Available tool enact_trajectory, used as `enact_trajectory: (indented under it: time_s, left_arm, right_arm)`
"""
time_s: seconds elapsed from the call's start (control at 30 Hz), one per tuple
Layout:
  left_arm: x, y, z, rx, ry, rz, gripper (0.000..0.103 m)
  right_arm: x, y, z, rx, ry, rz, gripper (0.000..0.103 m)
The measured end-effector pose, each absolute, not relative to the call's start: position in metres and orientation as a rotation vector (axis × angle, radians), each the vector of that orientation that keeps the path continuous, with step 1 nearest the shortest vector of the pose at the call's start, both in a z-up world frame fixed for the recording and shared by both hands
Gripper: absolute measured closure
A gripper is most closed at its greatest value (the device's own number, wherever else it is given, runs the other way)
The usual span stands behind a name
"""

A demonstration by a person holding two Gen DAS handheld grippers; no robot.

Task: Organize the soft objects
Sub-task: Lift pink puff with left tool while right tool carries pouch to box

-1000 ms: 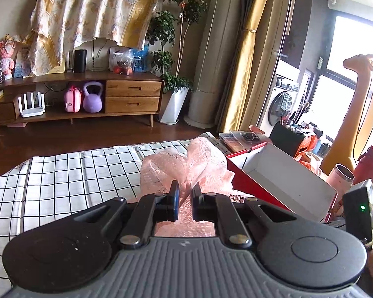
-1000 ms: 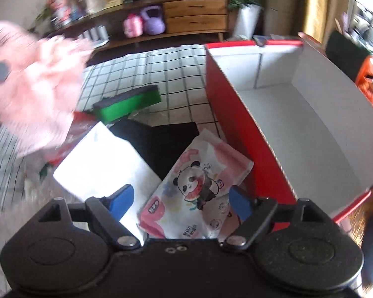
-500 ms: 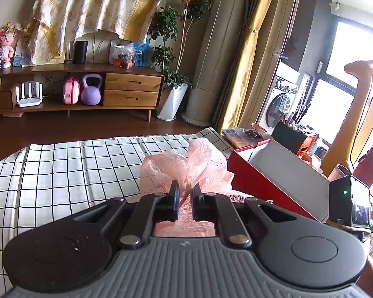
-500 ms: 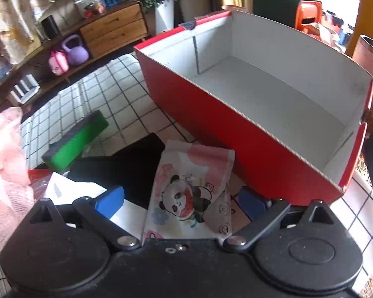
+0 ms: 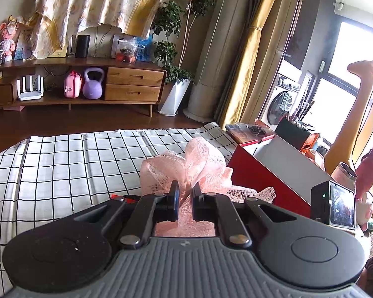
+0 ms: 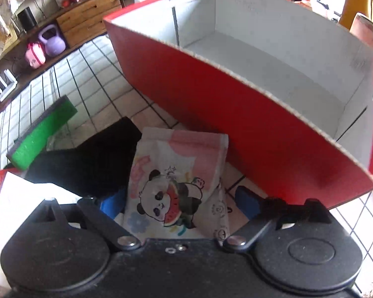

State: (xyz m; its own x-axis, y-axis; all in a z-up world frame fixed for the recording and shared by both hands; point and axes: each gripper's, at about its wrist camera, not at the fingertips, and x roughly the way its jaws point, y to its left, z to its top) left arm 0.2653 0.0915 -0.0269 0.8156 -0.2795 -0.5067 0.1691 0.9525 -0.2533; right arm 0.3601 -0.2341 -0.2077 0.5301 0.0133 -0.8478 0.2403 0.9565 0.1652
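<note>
My left gripper (image 5: 185, 193) is shut on a pink mesh bath puff (image 5: 199, 164), held above the checked tablecloth (image 5: 74, 164) just left of the red box (image 5: 251, 173). In the right wrist view a soft tissue pack with a panda print (image 6: 176, 164) lies between the blue pads of my right gripper (image 6: 179, 202). Its jaws are wide and closing; the right pad (image 6: 246, 201) stands clear of the pack. The pack rests against the red wall of the box (image 6: 236, 114), whose white inside holds nothing.
A black cloth (image 6: 92, 164), a green sponge (image 6: 42, 134) and a white sheet (image 6: 17, 203) lie left of the pack. Beyond the box stand a knife block (image 5: 296, 134), a cup (image 5: 345, 173) and other clutter. A wooden cabinet (image 5: 134, 84) lines the far wall.
My right gripper has sunk and rolled over the panda pack, so the pack sits squarely between its pads and the box looms closer. The left gripper still grips the puff and has barely shifted.
</note>
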Motion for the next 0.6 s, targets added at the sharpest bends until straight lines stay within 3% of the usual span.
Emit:
enact_trajectory:
  time_s: [0.1, 0.37, 0.6]
  left_arm:
    - [0.266, 0.092, -0.027, -0.198, 0.569, -0.239, 0.094]
    - [0.267, 0.089, -0.029, -0.193, 0.578, -0.235, 0.094]
    - [0.263, 0.091, -0.026, -0.2, 0.577, -0.212, 0.094]
  right_arm:
    - [0.361, -0.231, -0.211, 0.252, 1.017, -0.133, 0.015]
    - [0.363, -0.229, -0.207, 0.197, 1.017, -0.101, 0.038]
    - [0.348, -0.233, -0.191, 0.196, 0.974, -0.058, 0.041]
